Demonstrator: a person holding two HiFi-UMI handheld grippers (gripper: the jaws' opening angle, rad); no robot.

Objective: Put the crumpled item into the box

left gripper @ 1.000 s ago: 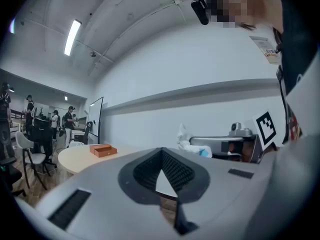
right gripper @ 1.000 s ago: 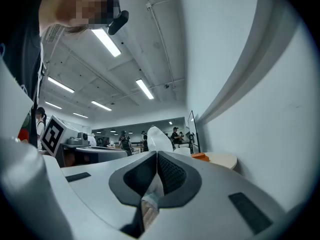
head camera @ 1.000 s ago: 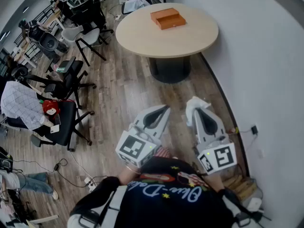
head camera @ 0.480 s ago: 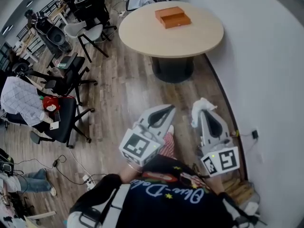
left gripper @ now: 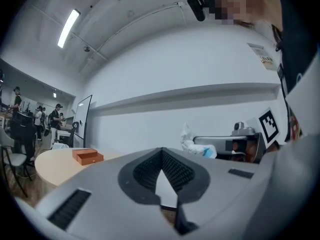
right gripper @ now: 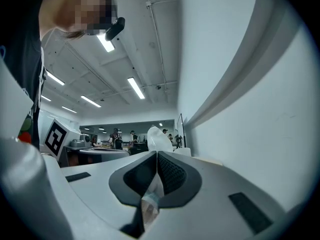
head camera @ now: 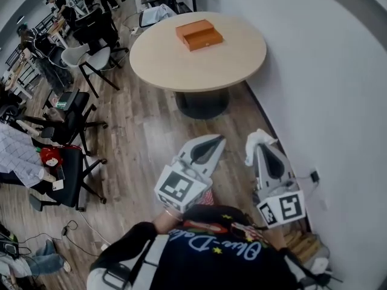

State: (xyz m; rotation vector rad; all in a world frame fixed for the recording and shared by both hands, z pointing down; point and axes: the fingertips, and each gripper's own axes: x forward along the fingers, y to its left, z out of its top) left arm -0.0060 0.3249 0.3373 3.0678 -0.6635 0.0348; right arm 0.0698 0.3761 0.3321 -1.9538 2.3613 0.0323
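The crumpled item (head camera: 258, 141) is still off the desk — it rides in your right hand-held gripper (head camera: 261, 150), low over the wooden floor (head camera: 151, 135) and close beside the white wall (head camera: 326, 71).

Over the last second the round desk (head camera: 181, 65) has slid leftward and a little lower in the head view. The office chairs (head camera: 75, 110) at the left have slipped toward the edge. Your two grippers have barely shifted against your body. I read that as you walking and turning toward the desk: the carry is under way and the drop has not begun.

The orange box (head camera: 199, 34) lies on the far part of the desk, well apart from the item, so most of the approach remains. From here I cannot tell whether it stands open.

Your left hand-held gripper (head camera: 216, 140) is pressed together at the tips with nothing between them. The right one is clamped on the item: a thin strip of it runs back between the ribbed pads (right gripper: 173, 176), and the white bulk stands proud of the jaw tips.

The item's long axis lies roughly along the jaws. Its free end points forward past the tips — toward the desk, leaning a little to your left in the head view.
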